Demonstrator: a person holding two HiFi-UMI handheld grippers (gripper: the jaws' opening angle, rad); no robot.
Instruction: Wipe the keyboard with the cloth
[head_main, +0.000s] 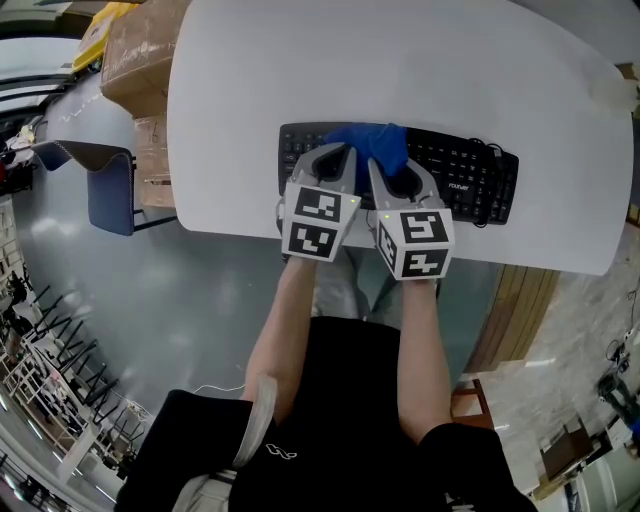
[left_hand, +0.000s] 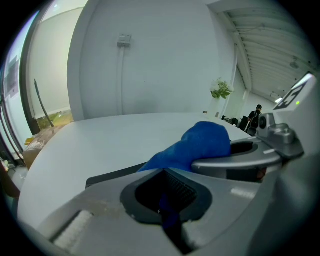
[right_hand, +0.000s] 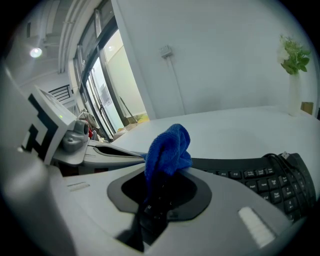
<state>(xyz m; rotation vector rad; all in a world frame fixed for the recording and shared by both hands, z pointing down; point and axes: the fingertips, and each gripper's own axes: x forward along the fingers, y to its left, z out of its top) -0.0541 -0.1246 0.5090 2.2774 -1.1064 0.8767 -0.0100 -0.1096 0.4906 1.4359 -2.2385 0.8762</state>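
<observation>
White table (head_main: 400, 70) fills the upper part of the head view, with grey floor (head_main: 150, 300) below it, cardboard boxes (head_main: 140, 50) off its left edge and a blue chair (head_main: 110, 185) just beside them. A black keyboard (head_main: 470, 170) lies along the table's near edge, roughly parallel to it. The blue cloth (head_main: 375, 142) sits bunched on the left half of the keyboard, covering those keys, while the right half shows bare.

Both grippers reach in side by side from the near edge. The left gripper (head_main: 338, 160) has its jaws pressed together with a fold of the cloth pinched in the slit between them. The right gripper (head_main: 395, 172) does the same – its jaws are closed on another fold, and the cloth rises in a hump above them. The two sets of jaws are close together, with the cloth bridging them.
</observation>
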